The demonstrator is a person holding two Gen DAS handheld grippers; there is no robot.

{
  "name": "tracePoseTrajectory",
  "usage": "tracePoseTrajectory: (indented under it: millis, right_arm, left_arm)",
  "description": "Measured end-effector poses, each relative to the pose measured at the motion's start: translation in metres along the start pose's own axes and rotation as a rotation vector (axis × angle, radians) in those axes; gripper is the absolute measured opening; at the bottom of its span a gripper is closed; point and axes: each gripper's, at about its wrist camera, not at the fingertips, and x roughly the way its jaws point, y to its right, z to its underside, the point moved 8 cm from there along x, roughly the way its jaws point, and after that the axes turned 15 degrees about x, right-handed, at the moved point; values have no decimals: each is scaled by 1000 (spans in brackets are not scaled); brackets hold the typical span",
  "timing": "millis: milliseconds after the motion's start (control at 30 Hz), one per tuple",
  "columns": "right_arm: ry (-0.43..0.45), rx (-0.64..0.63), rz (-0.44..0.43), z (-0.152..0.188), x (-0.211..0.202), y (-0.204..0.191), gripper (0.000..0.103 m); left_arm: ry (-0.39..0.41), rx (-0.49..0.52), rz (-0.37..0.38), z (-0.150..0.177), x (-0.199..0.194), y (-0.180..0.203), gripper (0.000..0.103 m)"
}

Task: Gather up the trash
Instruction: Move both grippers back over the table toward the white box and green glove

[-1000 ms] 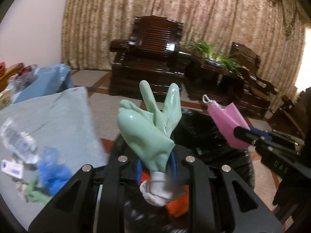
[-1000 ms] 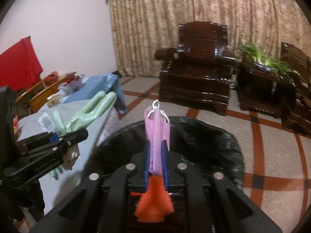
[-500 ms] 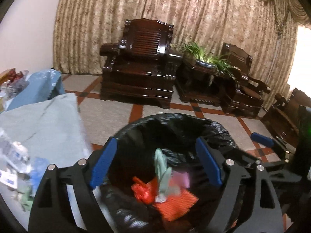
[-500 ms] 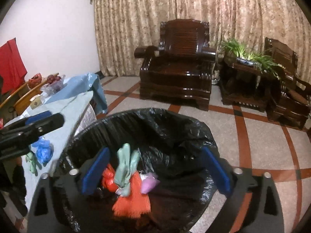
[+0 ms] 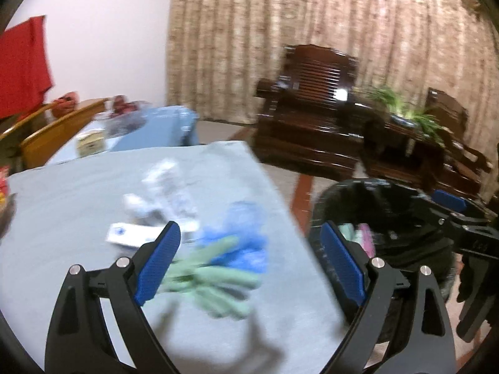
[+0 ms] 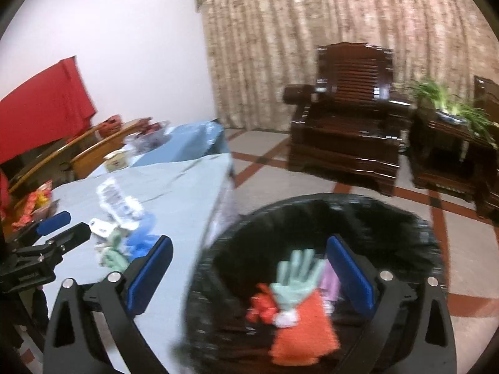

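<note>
Left gripper: jaws have just been opening, wide, empty, over the table. Next trash, green glove, lies between and just beyond them, long axis crosswise. Right gripper, also spread empty, hangs over the bin.

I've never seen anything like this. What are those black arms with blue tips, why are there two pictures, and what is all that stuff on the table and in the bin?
There is no robot here: a person holds a two-finger gripper in each hand, each with a wide-angle camera looking along its fingers. One picture is from the left gripper, aimed at the table; the other is from the right gripper, above the bin. The blue tips are grip pads. Both grippers have just been opening and hold nothing. On the table lie a green glove, a blue glove and blurred wrappers. In the bin lie another green glove, something pink, an orange piece and a red scrap.
</note>
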Motion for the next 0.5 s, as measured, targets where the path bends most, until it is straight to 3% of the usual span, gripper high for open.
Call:
tracePoseTrajectory:
  millis: [300,500]
  right_arm:
    - [-78,-97,-88,26,42,-76,97]
    - [-105,-116,-88,33,66,-93,97]
  left_arm:
    - [-60,-86,-153,35,-16,-85,89]
    - [-93,-111,-163,44,-2,-97,89]
